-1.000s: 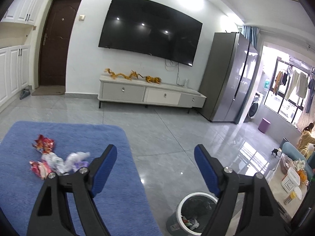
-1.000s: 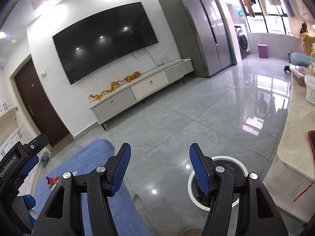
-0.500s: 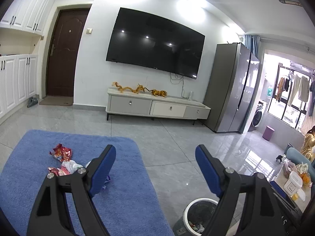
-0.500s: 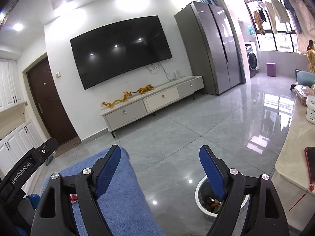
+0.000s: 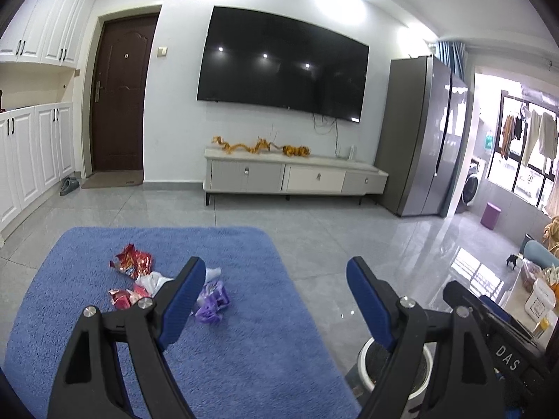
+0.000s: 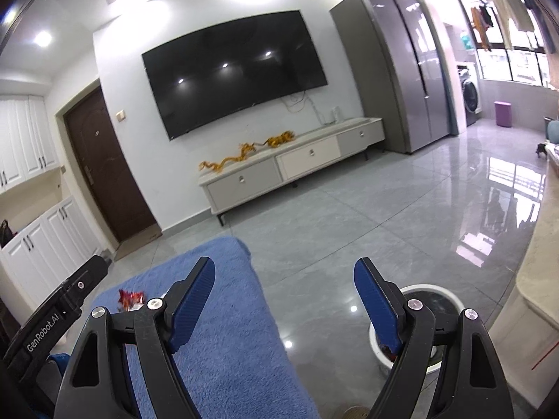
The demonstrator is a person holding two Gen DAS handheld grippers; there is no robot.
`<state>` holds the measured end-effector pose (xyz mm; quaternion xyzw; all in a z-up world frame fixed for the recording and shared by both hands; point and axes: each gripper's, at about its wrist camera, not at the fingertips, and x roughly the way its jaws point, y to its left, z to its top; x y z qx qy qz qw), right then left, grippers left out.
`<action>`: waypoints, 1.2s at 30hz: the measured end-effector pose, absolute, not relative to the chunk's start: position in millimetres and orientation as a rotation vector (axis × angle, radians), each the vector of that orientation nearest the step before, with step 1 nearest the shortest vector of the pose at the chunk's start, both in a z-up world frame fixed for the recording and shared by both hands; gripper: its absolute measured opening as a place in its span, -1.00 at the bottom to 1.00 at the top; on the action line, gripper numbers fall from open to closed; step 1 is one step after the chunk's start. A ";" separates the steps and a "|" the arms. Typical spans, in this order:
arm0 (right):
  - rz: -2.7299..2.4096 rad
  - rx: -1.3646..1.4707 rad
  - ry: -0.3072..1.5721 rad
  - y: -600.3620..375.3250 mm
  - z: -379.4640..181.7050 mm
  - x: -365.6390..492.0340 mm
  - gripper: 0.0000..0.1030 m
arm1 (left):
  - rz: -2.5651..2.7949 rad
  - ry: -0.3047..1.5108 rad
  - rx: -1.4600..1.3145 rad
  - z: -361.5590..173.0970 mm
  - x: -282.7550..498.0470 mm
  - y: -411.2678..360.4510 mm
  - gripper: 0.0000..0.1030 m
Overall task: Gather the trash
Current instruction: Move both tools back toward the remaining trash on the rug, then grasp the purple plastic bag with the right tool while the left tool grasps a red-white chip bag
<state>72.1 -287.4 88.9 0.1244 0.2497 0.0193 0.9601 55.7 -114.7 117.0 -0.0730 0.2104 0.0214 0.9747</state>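
Note:
Crumpled trash lies on a blue rug (image 5: 244,349): a red snack wrapper (image 5: 132,262), a smaller red wrapper (image 5: 122,298), white paper (image 5: 152,281) and a purple wrapper (image 5: 213,302). My left gripper (image 5: 276,300) hovers open above the rug, its left finger in front of the pile, nothing between the pads. A white-rimmed trash bin (image 5: 367,359) stands on the tiles right of the rug, partly hidden by the right finger. My right gripper (image 6: 284,300) is open and empty over the rug's edge, with the bin (image 6: 440,293) behind its right finger and the red wrapper (image 6: 131,298) at left.
Grey tiled floor (image 5: 332,230) stretches to a white TV cabinet (image 5: 293,174) under a wall TV. A tall fridge (image 5: 422,136) stands at right, a brown door (image 5: 117,94) at left. A counter edge (image 6: 534,279) runs along the right.
Both views have swung left toward the rug, so the trash pile sits nearer the left gripper's fingers. The right gripper's jaws have widened since a second ago.

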 end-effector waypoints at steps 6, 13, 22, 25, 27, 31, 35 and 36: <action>0.082 0.228 0.547 -268.9 72.0 84.8 0.58 | 0.057 0.473 -0.164 98.1 71.6 -90.2 0.60; 0.129 0.195 0.595 -238.4 52.3 102.0 0.55 | 0.114 0.528 -0.202 71.1 91.0 -44.5 0.60; 0.230 0.141 0.657 -184.1 26.6 128.5 0.53 | 0.264 0.572 -0.272 36.3 106.5 40.5 0.60; 0.269 0.128 0.677 -163.7 18.2 139.3 0.52 | 0.321 0.597 -0.298 21.2 109.8 67.2 0.60; 0.294 0.121 0.691 -151.3 13.4 149.4 0.51 | 0.356 0.619 -0.321 9.4 113.4 85.3 0.60; 0.351 0.103 0.722 -122.9 -0.5 168.2 0.49 | 0.400 0.658 -0.370 -13.7 121.2 115.5 0.59; 0.393 0.094 0.758 -99.5 -17.9 188.8 0.49 | 0.416 0.687 -0.416 -33.9 129.2 135.1 0.59; 0.399 0.092 0.767 -94.3 -21.7 194.4 0.49 | 0.417 0.695 -0.428 -38.9 131.1 137.0 0.59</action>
